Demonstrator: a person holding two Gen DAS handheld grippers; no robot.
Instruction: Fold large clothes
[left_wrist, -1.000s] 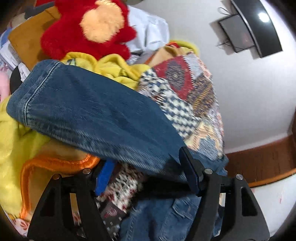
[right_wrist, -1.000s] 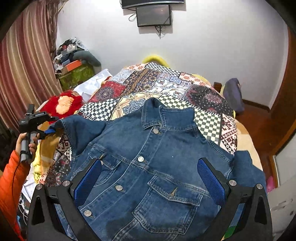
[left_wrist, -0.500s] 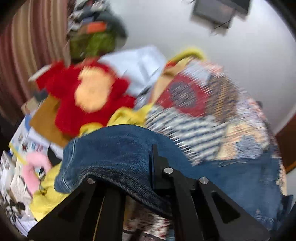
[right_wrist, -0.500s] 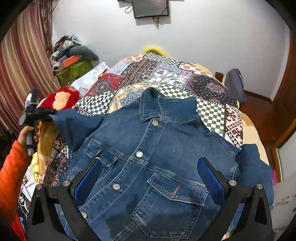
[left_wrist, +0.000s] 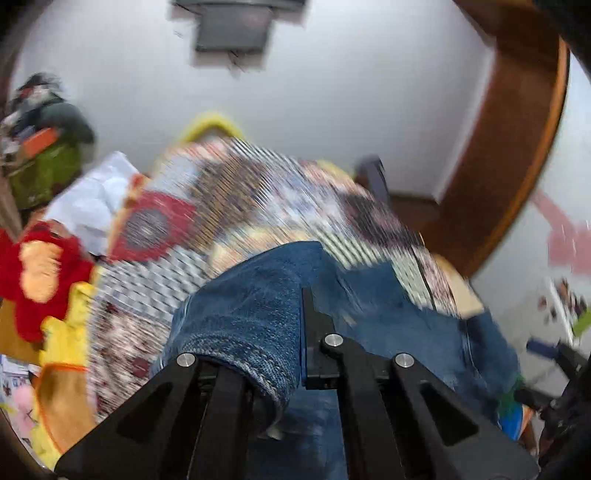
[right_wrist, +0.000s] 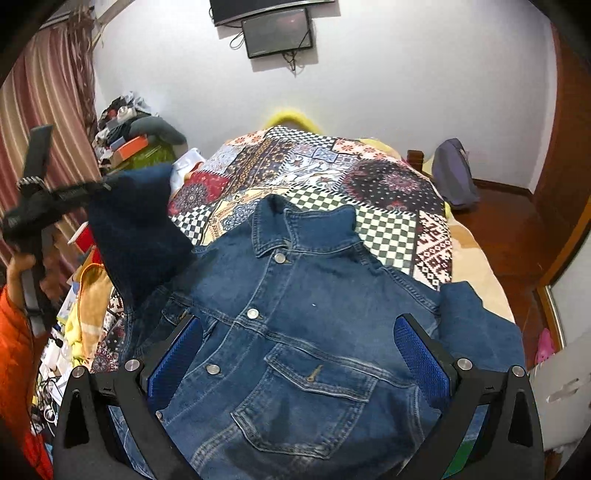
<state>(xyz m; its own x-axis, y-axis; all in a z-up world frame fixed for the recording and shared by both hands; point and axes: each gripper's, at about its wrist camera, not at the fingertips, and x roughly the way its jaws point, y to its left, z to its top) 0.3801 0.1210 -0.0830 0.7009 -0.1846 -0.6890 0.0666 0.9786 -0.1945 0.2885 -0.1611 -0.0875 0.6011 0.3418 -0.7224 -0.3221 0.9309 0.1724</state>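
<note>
A blue denim jacket (right_wrist: 295, 314) lies front-up on the patchwork bedspread (right_wrist: 332, 173), collar toward the far wall. My left gripper (left_wrist: 273, 332) is shut on the cuff of the jacket's left sleeve (left_wrist: 251, 317). In the right wrist view the left gripper (right_wrist: 99, 188) holds that sleeve (right_wrist: 136, 229) lifted above the bed's left side. My right gripper (right_wrist: 295, 350) is open and empty, hovering over the jacket's lower front. The other sleeve (right_wrist: 476, 325) lies flat at the right.
A red plush toy (left_wrist: 40, 269) and yellow cloth (left_wrist: 66, 332) lie at the bed's left edge. A cluttered pile (right_wrist: 136, 136) stands by the striped curtain (right_wrist: 44, 110). A screen (right_wrist: 277, 33) hangs on the far wall. A grey bag (right_wrist: 454, 173) sits at the right.
My left gripper has raised the sleeve and swung it up and toward the jacket's middle. The right gripper has barely moved.
</note>
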